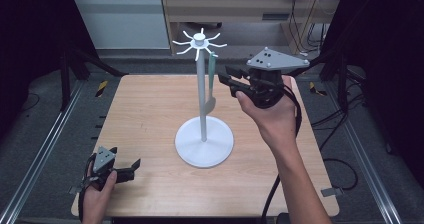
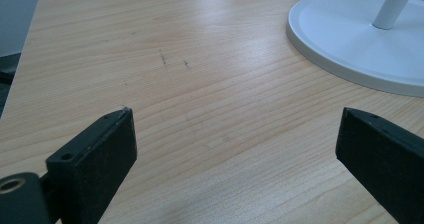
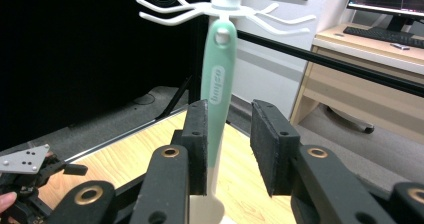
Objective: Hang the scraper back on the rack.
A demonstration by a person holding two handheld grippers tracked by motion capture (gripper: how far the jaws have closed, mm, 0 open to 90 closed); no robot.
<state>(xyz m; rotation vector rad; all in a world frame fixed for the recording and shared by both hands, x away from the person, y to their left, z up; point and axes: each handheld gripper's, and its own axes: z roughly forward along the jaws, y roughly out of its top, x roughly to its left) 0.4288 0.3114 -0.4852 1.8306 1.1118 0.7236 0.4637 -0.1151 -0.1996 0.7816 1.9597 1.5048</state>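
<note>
Hung from a hook on the stand (image 1: 202, 91): green spatula (image 1: 212, 81), handle up, blade down near the pole, above the base. Right gripper (image 1: 226, 79) raised at handle height, jaws either side of the handle (image 3: 218, 91) but parted – not clenched; left pad looked to be touching or just beside it, hard to tell which, gap at the right pad. Step in hand judged as either taking hold of the spatula or letting go after hanging.

To do it well, if grasping: centred the handle btwn pads first, closed square on the flat, then lifted straight up so the hole cleared the hook w/o tugging the stand. If releasing: backed straight off along the jaw line, no sideways brush, else spatula swings.

Right hand (image 1: 267, 116) held high, wrist cocked, forearm rising from bottom right, gripper pointed left toward the pole. Left gripper (image 1: 131, 168) low at the table (image 1: 145, 109) near front-left corner, jaws wide apart, holding nothing, aimed at the base (image 2: 350, 44).
</note>
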